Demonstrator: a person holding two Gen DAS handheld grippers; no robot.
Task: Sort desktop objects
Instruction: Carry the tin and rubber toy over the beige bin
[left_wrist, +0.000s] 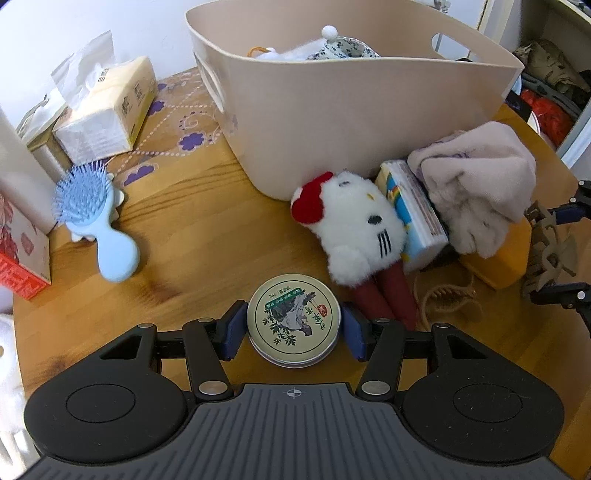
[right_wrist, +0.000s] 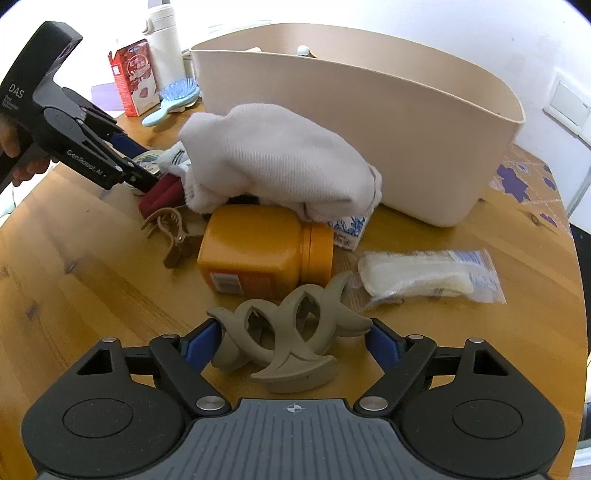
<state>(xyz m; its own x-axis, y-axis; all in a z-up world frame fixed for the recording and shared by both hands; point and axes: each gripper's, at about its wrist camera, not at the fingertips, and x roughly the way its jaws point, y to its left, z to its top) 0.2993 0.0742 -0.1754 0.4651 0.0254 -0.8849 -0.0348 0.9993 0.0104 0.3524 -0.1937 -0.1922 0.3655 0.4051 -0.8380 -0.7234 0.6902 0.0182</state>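
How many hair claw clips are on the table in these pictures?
2. The grey claw clip lies between the fingers of the right gripper. The brown claw clip lies left of the orange jar. The cloth may hide others.

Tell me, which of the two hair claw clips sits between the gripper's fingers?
The larger grey-green claw clip, between the right gripper fingers. The smaller brown claw clip lies apart on the table, left of the orange jar.

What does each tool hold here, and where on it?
Left tool: round tin, by opposite rim edges. Right tool: large hair claw clip, by its two ends.
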